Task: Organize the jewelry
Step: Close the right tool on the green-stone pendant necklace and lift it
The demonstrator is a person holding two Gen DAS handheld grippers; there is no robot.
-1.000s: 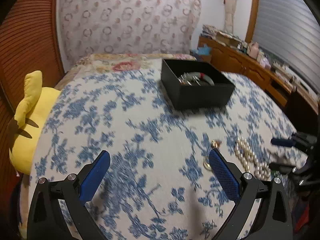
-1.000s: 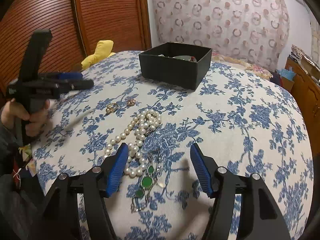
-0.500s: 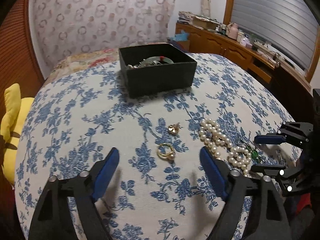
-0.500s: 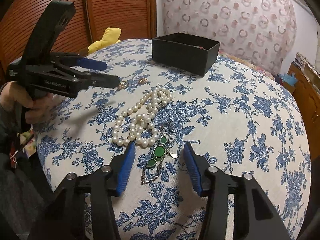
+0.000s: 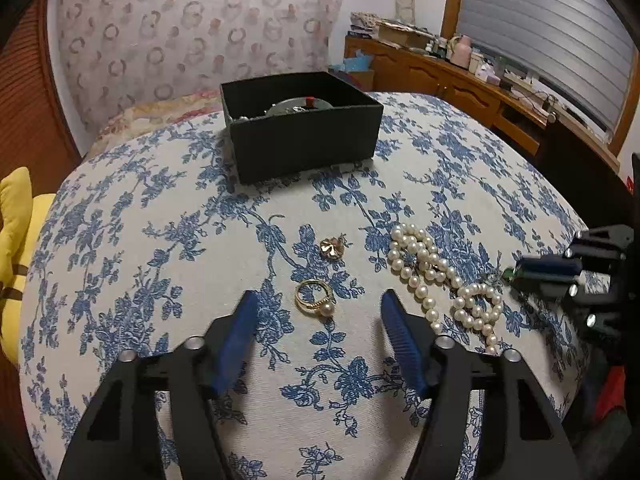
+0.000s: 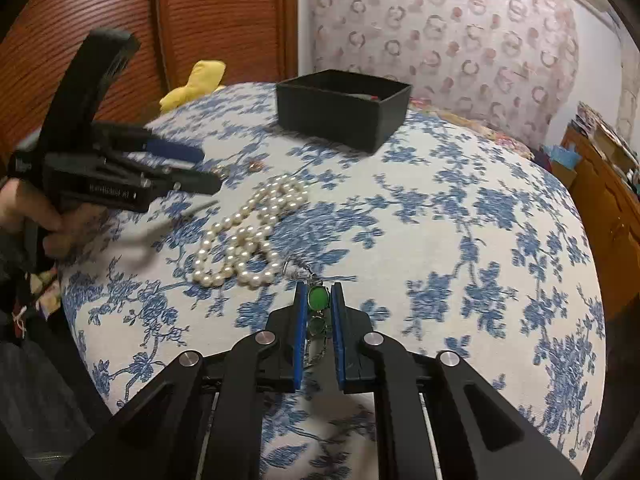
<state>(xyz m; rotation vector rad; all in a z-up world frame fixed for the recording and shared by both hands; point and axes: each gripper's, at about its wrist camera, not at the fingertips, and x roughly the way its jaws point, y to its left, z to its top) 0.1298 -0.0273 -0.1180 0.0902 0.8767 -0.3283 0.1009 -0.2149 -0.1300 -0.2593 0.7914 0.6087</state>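
Note:
A gold ring with a pearl (image 5: 315, 299) lies on the blue-flowered cover between the fingertips of my left gripper (image 5: 319, 303). Its jaws are closing, and the pads stay clear of the ring. Beyond it rest a small gold piece (image 5: 332, 247) and a pearl necklace (image 5: 432, 276). My right gripper (image 6: 318, 294) is closing, with its blue pads against a green-stone necklace (image 6: 319, 297) on the cover. The pearl necklace (image 6: 248, 236) lies just ahead of it. A black open box (image 5: 304, 140), also seen in the right wrist view (image 6: 340, 116), holds several pieces at the far side. A hand holds the left gripper (image 6: 208, 171) at the left.
A yellow plush toy (image 5: 16, 216) sits at the cover's left edge. A patterned headboard (image 5: 192, 40) stands behind the box. A wooden sideboard (image 5: 460, 84) crowded with things runs along the right wall. The right gripper (image 5: 540, 270) reaches in from the right.
My left gripper swung over to the ring and its jaws narrowed around it. The right gripper's jaws came together on the green-stone necklace.

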